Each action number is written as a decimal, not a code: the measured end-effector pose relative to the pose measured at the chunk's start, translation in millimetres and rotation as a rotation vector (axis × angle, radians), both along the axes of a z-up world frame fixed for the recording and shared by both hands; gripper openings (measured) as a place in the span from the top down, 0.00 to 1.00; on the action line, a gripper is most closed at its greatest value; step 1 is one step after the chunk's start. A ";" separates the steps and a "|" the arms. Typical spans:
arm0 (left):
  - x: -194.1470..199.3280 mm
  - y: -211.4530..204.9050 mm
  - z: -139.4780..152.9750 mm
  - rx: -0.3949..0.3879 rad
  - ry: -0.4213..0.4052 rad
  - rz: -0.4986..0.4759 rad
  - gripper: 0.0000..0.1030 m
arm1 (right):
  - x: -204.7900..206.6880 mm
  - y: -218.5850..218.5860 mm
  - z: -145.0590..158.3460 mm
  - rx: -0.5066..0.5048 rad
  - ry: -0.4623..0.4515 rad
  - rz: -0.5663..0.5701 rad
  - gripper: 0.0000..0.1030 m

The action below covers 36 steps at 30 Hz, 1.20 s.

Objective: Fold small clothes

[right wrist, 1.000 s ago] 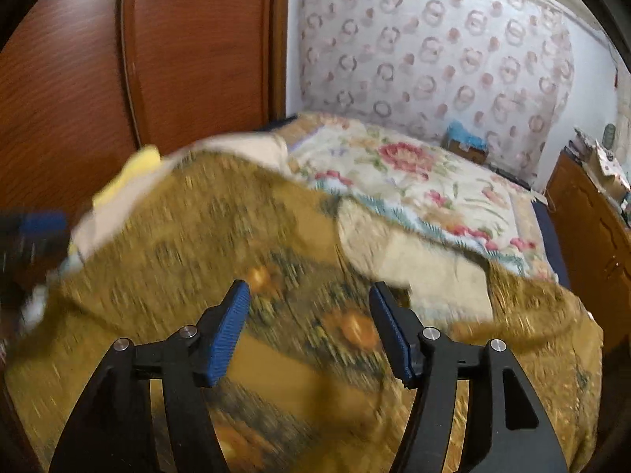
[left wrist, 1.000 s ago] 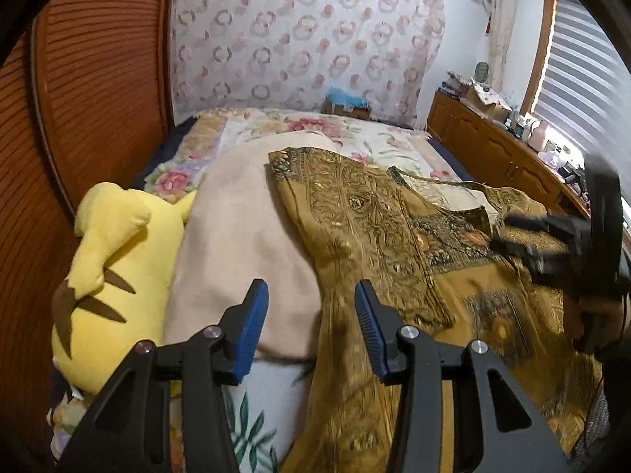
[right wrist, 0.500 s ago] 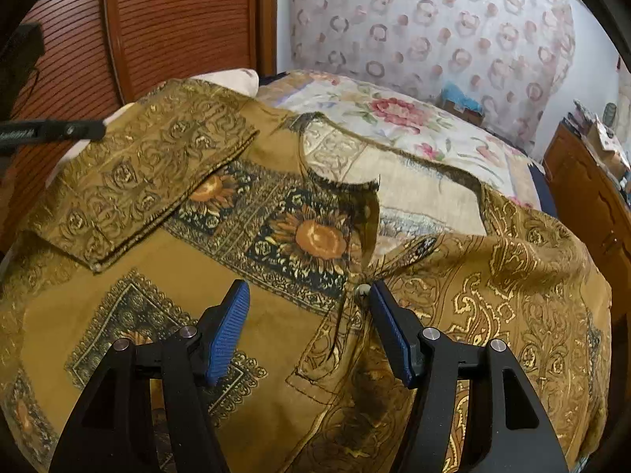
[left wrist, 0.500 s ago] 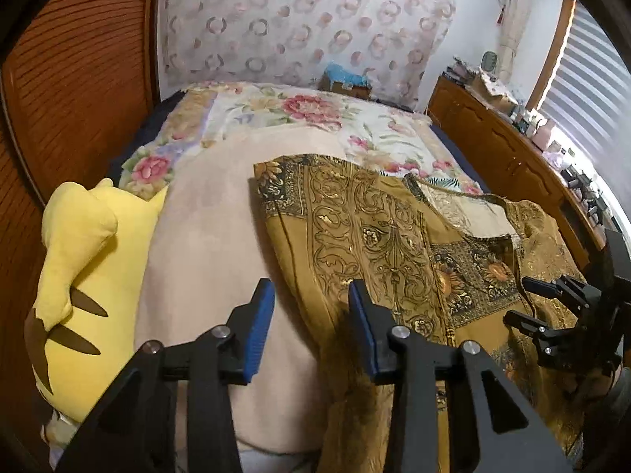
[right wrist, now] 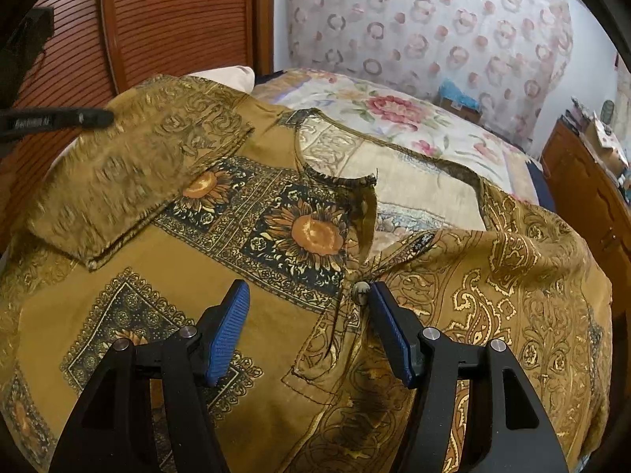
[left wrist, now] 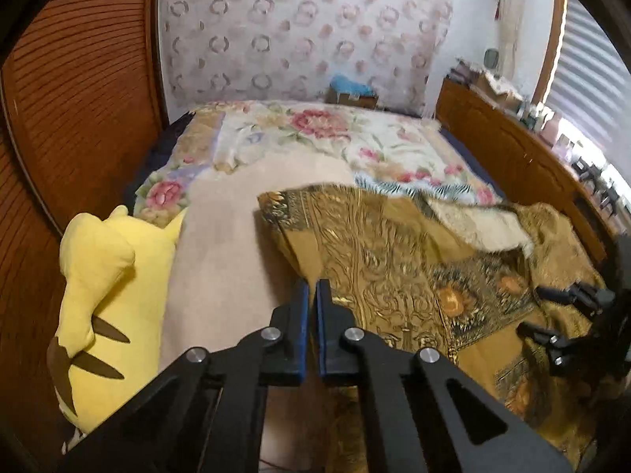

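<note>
A mustard-gold printed garment with sunflower squares lies spread on the bed, neckline towards the far end. Its left sleeve is folded inward over the chest and looks blurred. My left gripper is shut, its blue pads pinching the sleeve's near edge; in the right wrist view its tip shows at the sleeve's far corner. My right gripper stands open just above the garment's front, with the neckline button beside its right pad and nothing gripped. It also appears at the right edge of the left wrist view.
A yellow plush toy lies left of the garment, next to a beige blanket. A floral bedspread covers the far half of the bed. A louvred wooden door stands at the left, a wooden dresser at the right.
My left gripper's jaws went from open to shut at the sleeve's edge after moving over it. The right gripper sank towards the garment's front at first, then held still and open.
</note>
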State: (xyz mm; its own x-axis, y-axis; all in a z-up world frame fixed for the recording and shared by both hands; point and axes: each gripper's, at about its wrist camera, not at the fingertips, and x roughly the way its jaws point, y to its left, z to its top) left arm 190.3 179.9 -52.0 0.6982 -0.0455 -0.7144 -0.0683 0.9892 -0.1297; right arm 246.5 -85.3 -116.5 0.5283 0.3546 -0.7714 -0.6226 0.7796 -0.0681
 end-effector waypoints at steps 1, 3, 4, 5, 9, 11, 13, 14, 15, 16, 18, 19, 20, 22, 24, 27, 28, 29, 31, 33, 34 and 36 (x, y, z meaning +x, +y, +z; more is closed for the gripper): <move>-0.3 2.6 1.7 0.005 -0.001 0.009 0.99 | -0.3 0.1 -0.1 -0.001 -0.001 0.000 0.37; -1.8 6.0 4.7 0.011 -0.006 0.014 0.99 | -1.2 -0.6 -0.7 -0.002 -0.003 0.000 0.37; -3.4 7.1 6.0 0.004 -0.009 0.014 0.99 | -1.1 -0.6 -0.9 -0.002 -0.003 0.000 0.37; -4.3 7.9 6.8 0.001 -0.012 0.014 0.98 | -0.8 -1.0 -0.9 -0.003 -0.002 0.000 0.37; -13.3 3.3 16.9 0.027 -0.046 0.000 0.87 | -1.6 0.3 -1.2 -0.001 -0.002 0.000 0.37; -21.5 -5.9 24.3 0.034 -0.071 -0.028 0.81 | -1.4 0.0 -1.2 -0.001 -0.002 0.000 0.37; -32.0 -17.0 27.9 0.040 -0.089 -0.059 0.79 | -1.6 0.2 -1.2 0.000 -0.001 0.000 0.37; -36.1 -21.4 28.3 0.042 -0.093 -0.069 0.78 | -1.5 -0.1 -1.2 0.001 0.001 0.000 0.37; -41.7 -27.8 27.3 0.043 -0.094 -0.080 0.77 | -1.5 1.6 -1.7 0.002 0.001 -0.001 0.37; -46.3 -33.2 25.8 0.041 -0.095 -0.091 0.76 | -1.5 1.5 -1.8 0.003 0.003 -0.001 0.37; -55.1 -44.0 18.3 0.029 -0.085 -0.117 0.76 | -1.3 1.3 -2.0 0.004 0.003 -0.001 0.37; -57.2 -49.1 14.8 0.030 -0.077 -0.129 0.76 | -1.3 1.1 -2.0 0.004 0.003 -0.001 0.37; -60.0 -56.2 9.9 0.034 -0.068 -0.145 0.76 | -1.3 1.1 -1.9 0.004 0.003 -0.001 0.37; -62.7 -65.7 1.7 0.043 -0.048 -0.158 0.76 | -1.2 0.8 -1.9 0.004 0.003 -0.001 0.37; -63.9 -75.2 -7.1 0.053 -0.030 -0.170 0.76 | -1.1 0.6 -1.9 0.004 0.003 -0.001 0.37; -62.7 -87.3 -19.5 0.057 -0.006 -0.187 0.76 | -1.2 0.4 -1.7 0.003 0.001 -0.002 0.37; -63.1 -90.6 -22.4 0.054 -0.001 -0.190 0.76 | -0.9 0.0 -1.5 0.005 0.002 -0.004 0.37; -62.6 -92.7 -27.4 0.052 0.007 -0.194 0.76 | -0.3 -1.3 -1.2 0.006 0.000 -0.013 0.37; -62.0 -96.6 -33.7 0.051 0.018 -0.201 0.76 | 0.5 -6.9 1.6 0.031 -0.001 -0.026 0.37; -62.1 -101.0 -39.2 0.051 0.028 -0.206 0.76 | -0.3 -15.4 5.4 0.044 -0.001 -0.039 0.37; -62.2 -104.2 -42.0 0.052 0.032 -0.210 0.76 | -1.6 -20.7 9.1 0.055 -0.003 -0.042 0.37; -62.1 -108.2 -44.9 0.060 0.041 -0.217 0.76 | -4.5 -35.0 20.6 0.079 -0.017 -0.051 0.37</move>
